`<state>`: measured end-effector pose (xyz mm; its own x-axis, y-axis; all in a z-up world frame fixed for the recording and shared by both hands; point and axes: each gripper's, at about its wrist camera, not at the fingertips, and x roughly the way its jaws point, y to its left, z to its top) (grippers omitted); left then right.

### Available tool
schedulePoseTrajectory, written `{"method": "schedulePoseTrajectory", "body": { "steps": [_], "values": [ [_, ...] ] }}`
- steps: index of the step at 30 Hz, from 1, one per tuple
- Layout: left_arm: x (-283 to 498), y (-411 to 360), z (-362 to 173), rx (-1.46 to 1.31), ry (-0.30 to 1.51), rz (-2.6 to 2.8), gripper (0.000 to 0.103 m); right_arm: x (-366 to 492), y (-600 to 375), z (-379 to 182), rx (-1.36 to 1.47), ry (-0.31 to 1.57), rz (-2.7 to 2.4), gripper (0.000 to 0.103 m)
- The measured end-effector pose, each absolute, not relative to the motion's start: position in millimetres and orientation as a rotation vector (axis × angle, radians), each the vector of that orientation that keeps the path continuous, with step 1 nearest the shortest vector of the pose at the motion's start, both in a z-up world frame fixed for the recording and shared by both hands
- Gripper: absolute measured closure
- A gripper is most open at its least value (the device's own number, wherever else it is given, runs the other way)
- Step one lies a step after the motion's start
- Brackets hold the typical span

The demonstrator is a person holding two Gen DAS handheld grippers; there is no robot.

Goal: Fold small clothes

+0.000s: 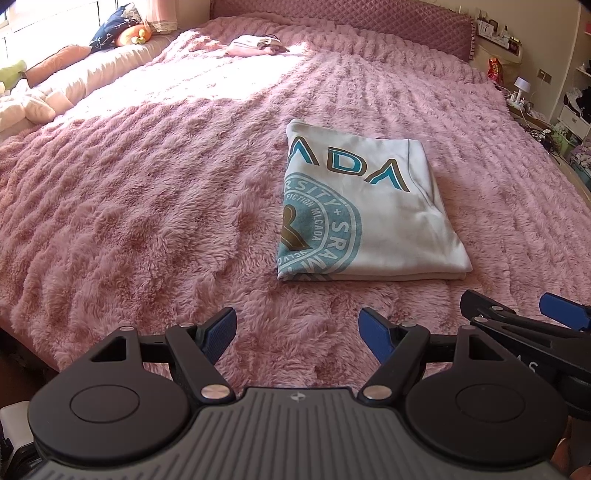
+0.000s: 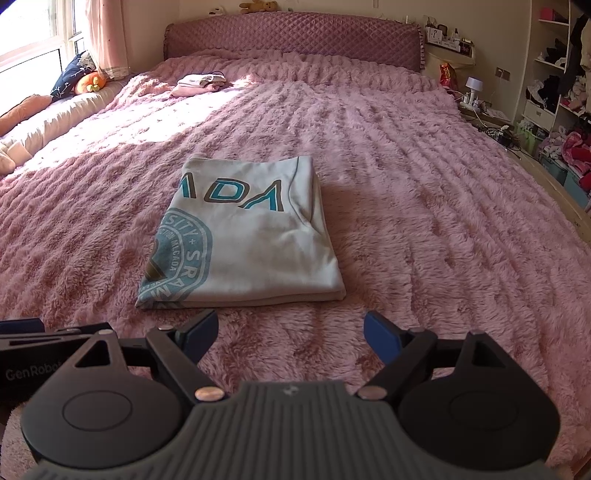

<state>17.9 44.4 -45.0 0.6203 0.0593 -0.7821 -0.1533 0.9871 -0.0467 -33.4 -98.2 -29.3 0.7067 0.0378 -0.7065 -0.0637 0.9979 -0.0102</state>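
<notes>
A white T-shirt [image 1: 373, 206] with teal lettering and a round teal emblem lies folded into a flat rectangle on the pink fluffy bedspread [image 1: 147, 206]. In the right wrist view the same T-shirt [image 2: 247, 240] sits just ahead and slightly left. My left gripper [image 1: 297, 332] is open, held above the bedspread short of the shirt's near edge, nothing between its blue pads. My right gripper [image 2: 290, 332] is also open and empty, close to the shirt's near edge. The right gripper [image 1: 517, 317] shows at the lower right of the left wrist view.
A small folded pink and white pile [image 2: 201, 83] lies far up the bed near the quilted headboard [image 2: 295, 37]. Cushions and plush toys [image 1: 122, 31] line the window side at left. A cluttered nightstand [image 2: 476, 99] and shelves [image 2: 561, 92] stand at right.
</notes>
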Motion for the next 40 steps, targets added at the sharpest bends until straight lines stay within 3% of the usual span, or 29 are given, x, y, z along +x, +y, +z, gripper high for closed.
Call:
{"method": "schedulePoseTrajectory", "body": {
  "steps": [40],
  "values": [
    [22.9, 37.1, -51.5, -0.105, 0.886, 0.108, 0.014, -26.3, -100.1, -38.6, -0.050, 0.814, 0.019, 0.021]
  ]
}}
